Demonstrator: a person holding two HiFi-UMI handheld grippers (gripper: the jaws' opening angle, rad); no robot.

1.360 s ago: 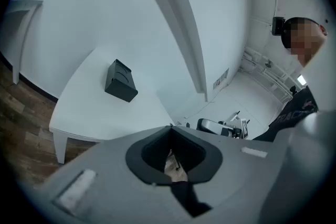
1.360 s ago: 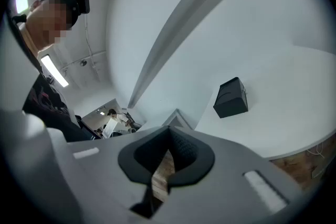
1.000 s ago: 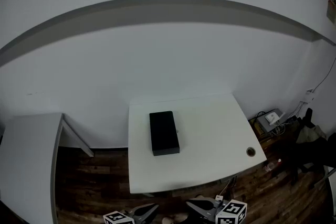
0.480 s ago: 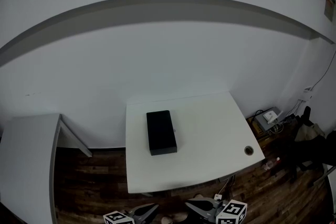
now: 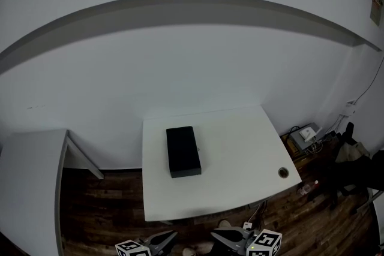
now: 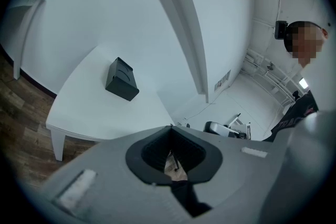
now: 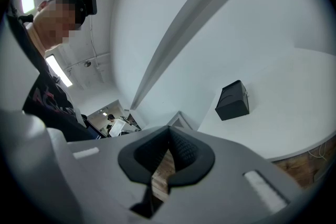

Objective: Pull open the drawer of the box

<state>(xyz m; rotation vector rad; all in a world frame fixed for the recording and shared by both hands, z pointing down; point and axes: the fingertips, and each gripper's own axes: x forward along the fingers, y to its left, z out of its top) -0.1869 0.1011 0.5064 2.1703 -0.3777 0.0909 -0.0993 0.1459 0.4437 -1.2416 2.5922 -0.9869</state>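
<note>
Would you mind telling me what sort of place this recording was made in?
Probably a sparse office or lab room: a white desk with a cable hole stands against a plain white wall on wood-plank flooring, with cables and devices beside it. Only a black box lies on the desk.

count | box (image 5: 183, 151) 1 | tables (image 5: 240, 147) (image 5: 30, 189) 2 | grippers (image 5: 175, 234) (image 5: 213, 233) 2

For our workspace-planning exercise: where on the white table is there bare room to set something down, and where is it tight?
The white table is bare right of the black box, as far as the cable hole near the front right corner. A strip along the near edge, in front of the box, is free too. Left of the box only a narrow margin remains.
</note>
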